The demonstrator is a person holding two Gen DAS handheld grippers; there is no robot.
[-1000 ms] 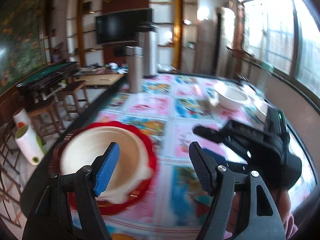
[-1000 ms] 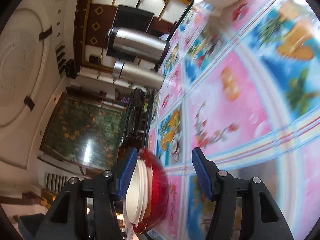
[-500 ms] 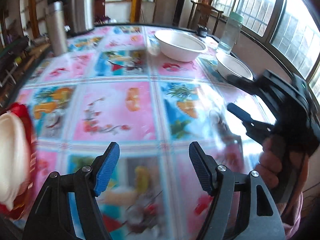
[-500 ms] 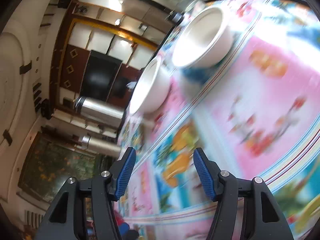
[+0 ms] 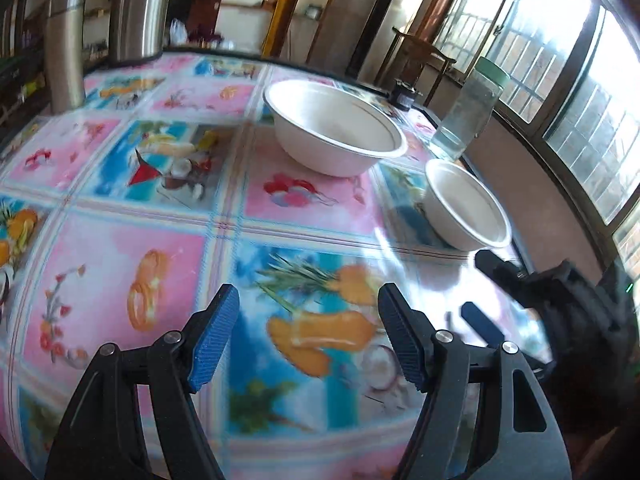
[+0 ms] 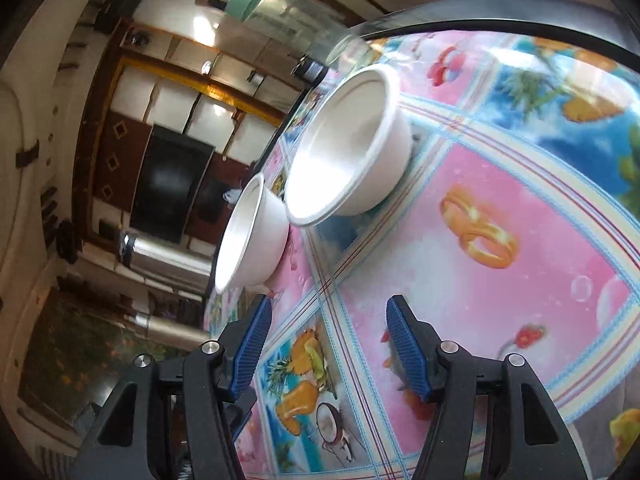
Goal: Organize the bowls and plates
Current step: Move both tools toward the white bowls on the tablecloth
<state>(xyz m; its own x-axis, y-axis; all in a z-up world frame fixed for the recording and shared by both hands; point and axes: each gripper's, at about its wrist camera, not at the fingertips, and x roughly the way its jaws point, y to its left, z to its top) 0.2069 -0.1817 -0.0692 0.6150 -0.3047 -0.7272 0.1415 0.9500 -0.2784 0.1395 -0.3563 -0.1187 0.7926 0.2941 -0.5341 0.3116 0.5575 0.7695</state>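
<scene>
Bowls: large bowl (image 5: 336, 132) mid-table, small bowl (image 5: 468, 204) near table (image 5: 120, 264) edge, apart. Jar (image 5: 468, 116) and two steel flasks (image 5: 64, 48) behind. Left gripper (image 5: 308, 340) and right gripper (image 6: 328, 348) both spread wide, empty, above tablecloth; nothing between them and bowls.

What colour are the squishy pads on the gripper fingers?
Blue, on black arms. The left gripper pads show it best in the left wrist view.

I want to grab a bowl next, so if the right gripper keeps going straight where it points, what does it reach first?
Probably the nearer white bowl, roughly ahead of the open right gripper; only tablecloth lies between. Depth is unclear.
</scene>
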